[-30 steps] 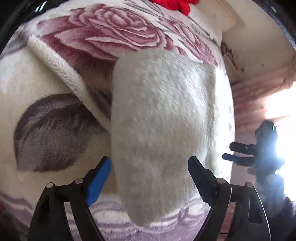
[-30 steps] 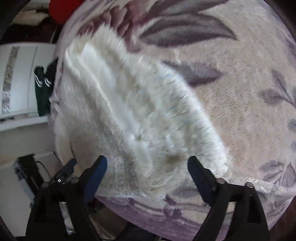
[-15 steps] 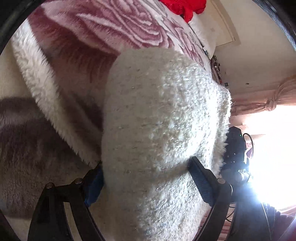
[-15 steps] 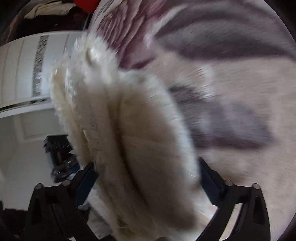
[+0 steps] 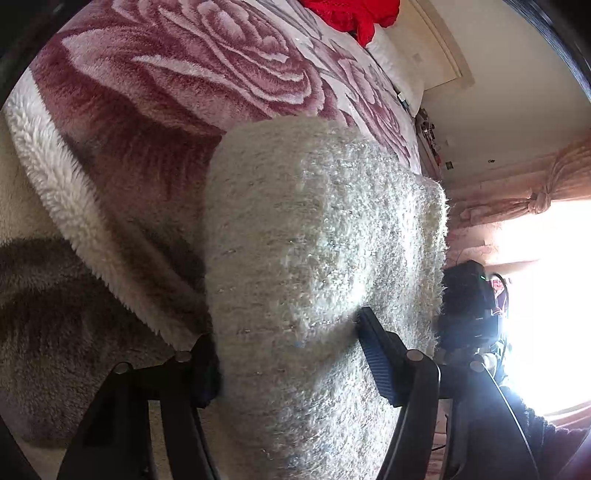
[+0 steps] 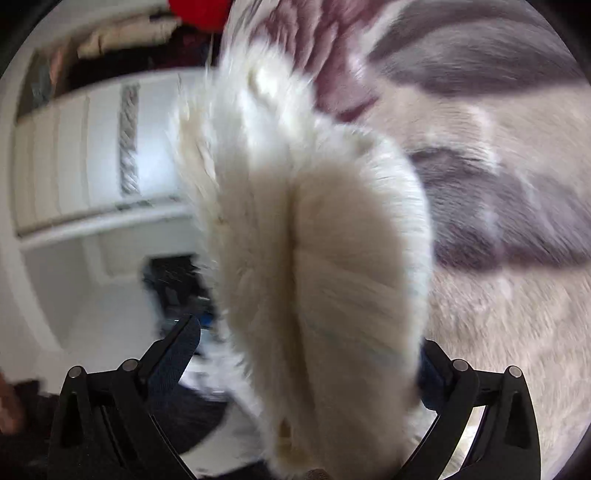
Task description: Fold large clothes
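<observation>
Cream fuzzy knit, a bulky sweater (image 5: 314, 258), lay bunched on the bed over a rose-patterned plush blanket (image 5: 177, 74), and the left tool (image 5: 288, 354) was closed on a thick fold of it, both blue pads pressed into the wool. In the blurred right wrist view the right tool (image 6: 306, 354) had the same sweater (image 6: 325, 240) bulging between its 2 fingers, the right pad buried in the pile while the left pad (image 6: 177, 354) stood apart from it, so I could not tell whether it gripped. A red garment (image 5: 351, 14) sat at the far end of the bed.
</observation>
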`<action>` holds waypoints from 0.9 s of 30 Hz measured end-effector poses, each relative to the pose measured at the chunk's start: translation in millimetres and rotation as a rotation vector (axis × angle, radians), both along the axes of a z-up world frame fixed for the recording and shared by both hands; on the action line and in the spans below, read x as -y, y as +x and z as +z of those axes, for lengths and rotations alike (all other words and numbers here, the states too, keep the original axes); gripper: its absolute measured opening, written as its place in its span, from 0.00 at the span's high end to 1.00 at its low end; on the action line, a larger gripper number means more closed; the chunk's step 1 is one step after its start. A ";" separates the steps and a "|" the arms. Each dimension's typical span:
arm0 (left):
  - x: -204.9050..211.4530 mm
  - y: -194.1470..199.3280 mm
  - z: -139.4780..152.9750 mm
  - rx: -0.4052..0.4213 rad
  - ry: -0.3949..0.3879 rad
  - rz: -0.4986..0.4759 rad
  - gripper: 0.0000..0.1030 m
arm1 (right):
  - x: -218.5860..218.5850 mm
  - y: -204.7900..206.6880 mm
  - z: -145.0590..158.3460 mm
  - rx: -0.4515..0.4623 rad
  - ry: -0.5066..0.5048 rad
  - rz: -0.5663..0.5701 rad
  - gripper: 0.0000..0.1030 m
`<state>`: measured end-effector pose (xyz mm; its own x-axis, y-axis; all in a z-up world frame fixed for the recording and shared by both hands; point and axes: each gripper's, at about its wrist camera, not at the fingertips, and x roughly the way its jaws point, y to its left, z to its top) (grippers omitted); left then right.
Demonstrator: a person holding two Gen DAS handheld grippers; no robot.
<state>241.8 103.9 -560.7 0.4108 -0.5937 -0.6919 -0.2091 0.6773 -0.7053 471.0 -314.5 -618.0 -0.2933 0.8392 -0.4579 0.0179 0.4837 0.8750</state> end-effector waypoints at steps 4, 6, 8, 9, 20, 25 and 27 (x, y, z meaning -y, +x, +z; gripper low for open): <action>-1.6 1.7 6.4 0.000 0.002 0.000 0.41 | -3.0 3.0 -9.7 -0.028 -0.154 -0.040 0.20; 1.0 9.7 17.0 0.011 0.009 -0.017 0.42 | 15.3 3.5 -0.3 -0.025 -0.142 -0.089 0.40; 4.4 21.0 27.9 0.018 0.016 -0.037 0.42 | 31.8 1.5 15.0 -0.005 -0.137 -0.132 0.49; 5.2 27.2 33.2 0.024 0.021 -0.046 0.42 | 39.3 0.7 20.3 -0.004 -0.135 -0.147 0.51; 29.7 221.5 89.9 0.156 0.092 -0.273 0.43 | 137.2 82.8 85.5 0.089 -0.086 -0.399 0.52; 36.8 325.4 69.6 0.164 0.117 -0.323 0.43 | 176.0 181.1 80.2 0.116 -0.120 -0.483 0.53; 38.7 369.1 51.2 0.160 0.127 -0.332 0.43 | 188.6 217.5 69.7 0.112 -0.135 -0.500 0.52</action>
